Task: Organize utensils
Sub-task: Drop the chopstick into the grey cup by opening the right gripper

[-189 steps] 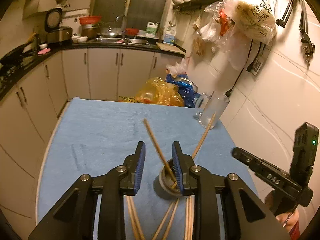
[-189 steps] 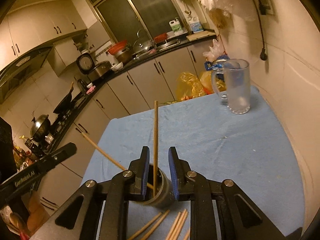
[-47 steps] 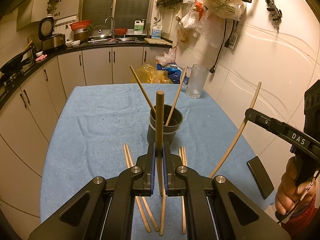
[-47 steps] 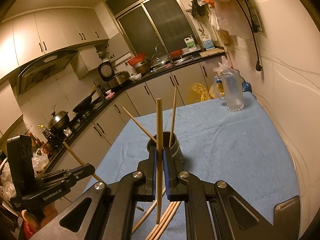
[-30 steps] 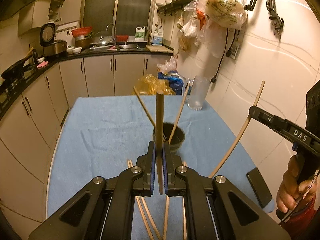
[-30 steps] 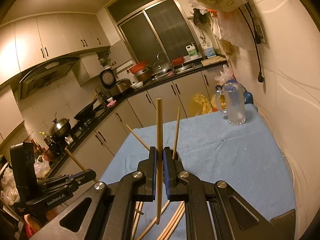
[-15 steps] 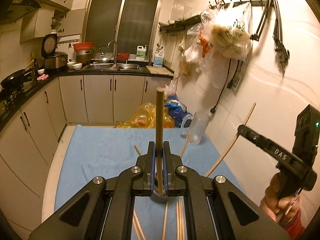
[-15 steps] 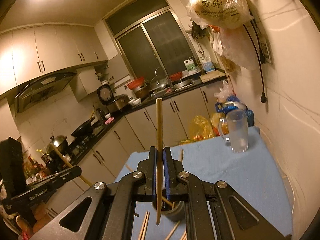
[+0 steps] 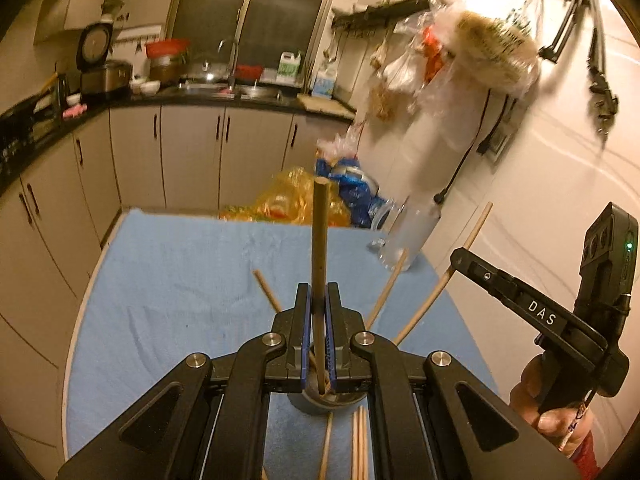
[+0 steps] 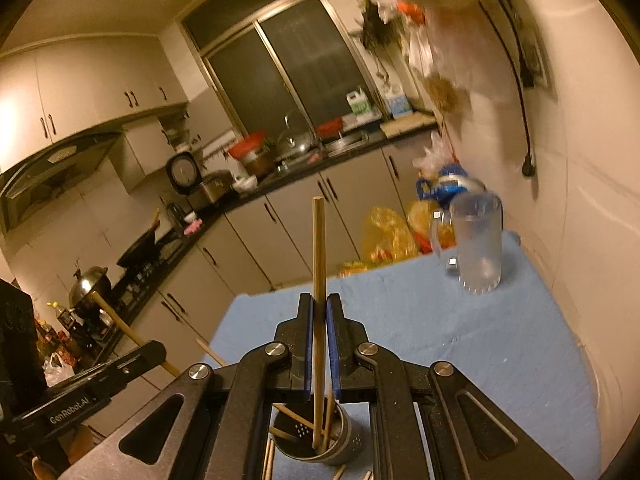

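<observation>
My left gripper (image 9: 319,312) is shut on a wooden chopstick (image 9: 320,240), held upright with its lower end inside the grey metal holder cup (image 9: 320,402) right below the jaws. My right gripper (image 10: 319,320) is shut on another chopstick (image 10: 319,256), also upright, its tip inside the same cup (image 10: 316,436). Two more chopsticks (image 9: 386,288) lean in the cup. Several loose chopsticks (image 9: 359,440) lie on the blue cloth near me. The right gripper shows at the right of the left wrist view (image 9: 460,258), the left gripper at the left of the right wrist view (image 10: 160,350).
The table is covered with a blue cloth (image 9: 180,280). A glass mug (image 10: 478,240) stands at its far right corner by the tiled wall. Yellow and blue bags (image 9: 296,200) lie beyond the far edge. Cabinets and a counter line the back and left.
Both grippers have come down and forward over the cup, each still gripping its chopstick. The chopstick tips now sit inside the cup.
</observation>
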The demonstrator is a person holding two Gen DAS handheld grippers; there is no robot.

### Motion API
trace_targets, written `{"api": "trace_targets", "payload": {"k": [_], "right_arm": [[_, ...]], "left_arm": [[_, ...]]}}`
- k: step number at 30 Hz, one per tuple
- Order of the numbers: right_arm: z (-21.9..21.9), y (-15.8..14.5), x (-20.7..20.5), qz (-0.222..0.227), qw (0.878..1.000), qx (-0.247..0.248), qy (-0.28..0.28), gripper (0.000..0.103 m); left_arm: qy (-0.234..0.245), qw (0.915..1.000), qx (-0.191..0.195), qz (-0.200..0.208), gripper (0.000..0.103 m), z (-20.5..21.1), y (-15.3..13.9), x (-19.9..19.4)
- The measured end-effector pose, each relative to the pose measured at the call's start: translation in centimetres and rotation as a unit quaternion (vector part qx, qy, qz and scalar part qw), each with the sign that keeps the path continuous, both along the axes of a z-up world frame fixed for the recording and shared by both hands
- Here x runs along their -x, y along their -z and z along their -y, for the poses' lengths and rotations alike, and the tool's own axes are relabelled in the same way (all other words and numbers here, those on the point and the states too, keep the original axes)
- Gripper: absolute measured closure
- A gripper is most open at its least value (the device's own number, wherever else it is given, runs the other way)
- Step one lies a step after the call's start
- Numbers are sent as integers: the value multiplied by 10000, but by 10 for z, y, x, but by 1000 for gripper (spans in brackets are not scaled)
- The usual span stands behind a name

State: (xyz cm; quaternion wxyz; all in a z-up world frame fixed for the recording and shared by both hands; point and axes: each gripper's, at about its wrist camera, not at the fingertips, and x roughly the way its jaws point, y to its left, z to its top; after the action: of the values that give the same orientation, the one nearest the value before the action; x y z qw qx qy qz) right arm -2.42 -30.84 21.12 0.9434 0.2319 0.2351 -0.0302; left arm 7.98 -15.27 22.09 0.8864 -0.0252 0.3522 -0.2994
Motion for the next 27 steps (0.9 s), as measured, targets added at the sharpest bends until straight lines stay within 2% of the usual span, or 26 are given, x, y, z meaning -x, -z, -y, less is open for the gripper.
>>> {"api": "trace_targets", "payload": {"k": [9, 15, 21, 23, 25, 27], "right_arm": [[-9, 42, -23, -558, 9980, -103, -273, 95], [-11, 44, -25, -671, 9969, -75, -402, 94], [-8, 24, 7, -349, 9989, 58, -317, 78], [-9, 18, 27, -204, 9993, 234, -212, 65], [-14, 16, 50, -42, 9984, 565, -10, 60], [-20, 21, 70, -9, 9953, 955, 151, 52]], "left_arm": [[46, 9995, -168, -274, 97, 4, 32, -10], [22, 9997, -181, -178, 97, 2, 32, -6], [-96, 9998, -124, 75, 94, -13, 16, 11], [-165, 9995, -92, 251, 87, -23, 11, 24], [-269, 9987, -113, 418, 71, -34, 9, 39], [-324, 9980, -80, 543, 70, -48, 14, 58]]}}
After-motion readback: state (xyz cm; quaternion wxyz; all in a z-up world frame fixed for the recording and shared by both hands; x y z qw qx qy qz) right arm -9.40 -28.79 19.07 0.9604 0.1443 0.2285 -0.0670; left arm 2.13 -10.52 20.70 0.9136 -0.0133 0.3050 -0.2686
